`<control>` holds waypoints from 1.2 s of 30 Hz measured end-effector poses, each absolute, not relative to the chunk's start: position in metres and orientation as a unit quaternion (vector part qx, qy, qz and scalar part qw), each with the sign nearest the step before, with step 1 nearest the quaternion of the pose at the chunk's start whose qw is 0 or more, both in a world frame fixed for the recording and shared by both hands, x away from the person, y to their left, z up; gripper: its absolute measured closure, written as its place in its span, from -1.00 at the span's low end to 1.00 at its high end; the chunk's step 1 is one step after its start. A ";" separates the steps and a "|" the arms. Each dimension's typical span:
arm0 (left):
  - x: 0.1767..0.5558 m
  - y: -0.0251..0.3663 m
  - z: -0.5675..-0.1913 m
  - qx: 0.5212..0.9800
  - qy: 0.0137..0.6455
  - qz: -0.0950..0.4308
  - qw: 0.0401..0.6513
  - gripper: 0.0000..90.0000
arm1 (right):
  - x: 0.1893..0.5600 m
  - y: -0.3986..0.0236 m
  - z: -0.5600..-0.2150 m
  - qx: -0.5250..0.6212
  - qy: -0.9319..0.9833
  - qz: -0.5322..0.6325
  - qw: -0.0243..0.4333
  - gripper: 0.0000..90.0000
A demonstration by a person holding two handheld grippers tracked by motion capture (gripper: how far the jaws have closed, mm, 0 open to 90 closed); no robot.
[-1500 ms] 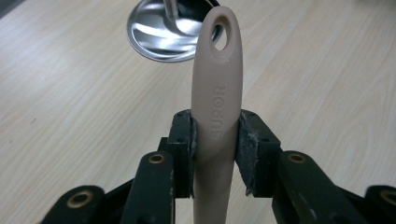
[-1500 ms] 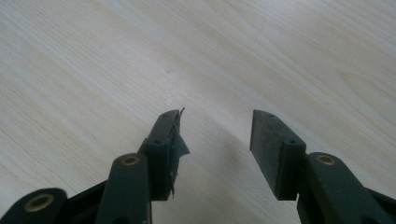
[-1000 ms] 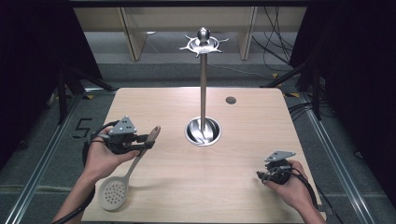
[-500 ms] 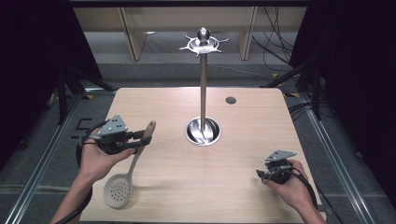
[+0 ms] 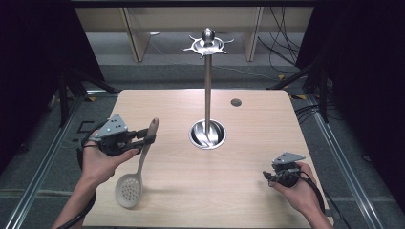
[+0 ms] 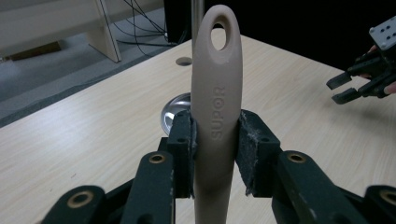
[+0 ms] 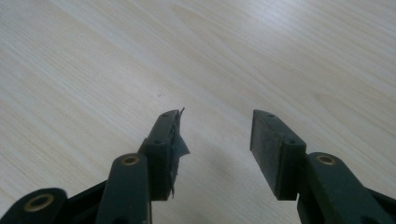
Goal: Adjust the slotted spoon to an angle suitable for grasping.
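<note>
A beige slotted spoon (image 5: 138, 164) marked SUPOR hangs at the table's left with its perforated bowl down near the tabletop. My left gripper (image 5: 149, 138) is shut on its handle (image 6: 215, 112), both pads pressed to the sides below the hanging hole. A tall steel utensil stand (image 5: 207, 86) rises from a round base (image 5: 207, 134) at the table's centre, with a ring of hooks (image 5: 208, 45) on top. My right gripper (image 5: 267, 177) rests low at the front right, jaws open over bare wood (image 7: 215, 135). It appears at the far right of the left gripper view (image 6: 343, 88).
The light wooden table (image 5: 258, 157) has a small round cable hole (image 5: 236, 102) at the back right. Dark floor, cables and pale shelving lie beyond the far edge. Metal rails run along both sides of the table.
My left hand has shifted the spoon slightly left and up, lifting its bowl a little. The right hand has stayed still.
</note>
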State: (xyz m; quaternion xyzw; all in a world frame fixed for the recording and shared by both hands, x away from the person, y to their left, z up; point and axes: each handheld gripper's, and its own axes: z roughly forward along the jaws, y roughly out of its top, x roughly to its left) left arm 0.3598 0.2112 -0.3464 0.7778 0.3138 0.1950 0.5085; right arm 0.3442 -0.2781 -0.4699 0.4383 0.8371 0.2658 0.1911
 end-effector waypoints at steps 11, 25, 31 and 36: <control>0.363 0.199 -0.331 0.757 0.301 0.209 0.540 0.51 | 0.344 -0.279 -0.468 0.440 0.834 0.267 0.196 0.18; 0.381 0.176 -0.321 0.738 0.300 0.216 0.565 0.51 | 0.344 -0.281 -0.468 0.431 0.835 0.271 0.209 0.17; 0.385 0.171 -0.317 0.728 0.302 0.218 0.575 0.52 | 0.344 -0.281 -0.467 0.432 0.833 0.274 0.213 0.17; 0.387 0.165 -0.313 0.721 0.303 0.224 0.581 0.52 | 0.344 -0.282 -0.465 0.431 0.831 0.276 0.219 0.17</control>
